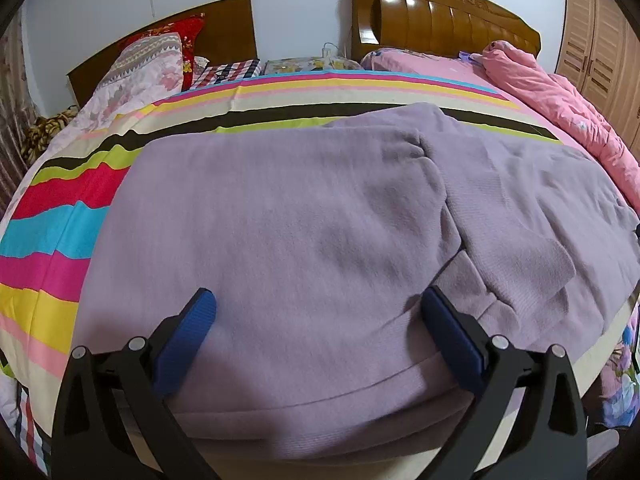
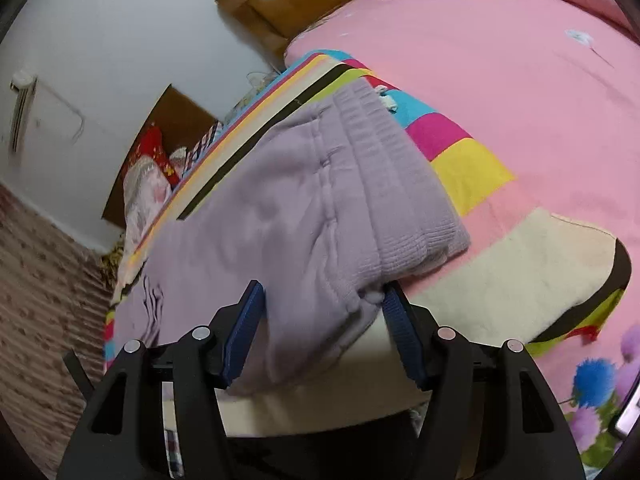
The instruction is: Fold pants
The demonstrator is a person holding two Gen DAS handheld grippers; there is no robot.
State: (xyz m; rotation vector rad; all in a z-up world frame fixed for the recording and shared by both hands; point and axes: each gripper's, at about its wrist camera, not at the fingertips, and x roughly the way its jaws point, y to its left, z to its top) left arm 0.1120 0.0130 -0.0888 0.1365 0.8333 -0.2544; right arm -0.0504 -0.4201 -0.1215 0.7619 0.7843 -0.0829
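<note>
Lilac fleece pants (image 1: 304,224) lie spread across a striped multicolour bedsheet (image 1: 60,232), with a leg lying over the rest on the right. My left gripper (image 1: 318,304) is open, its blue pads (image 1: 196,324) wide apart just above the near edge of the pants. In the right wrist view the pants (image 2: 288,216) show their ribbed waistband (image 2: 404,184) at the right. My right gripper (image 2: 320,304) is open, its blue pads (image 2: 244,332) on either side of the near waistband corner, with the fabric between them.
A pink quilt (image 1: 560,108) is bunched at the far right and pink bedding (image 2: 500,80) covers the right side. Wooden headboards (image 1: 448,16), pillows (image 1: 156,64) and a wardrobe (image 1: 600,40) stand at the back. The bed's near edge (image 2: 320,400) drops below the grippers.
</note>
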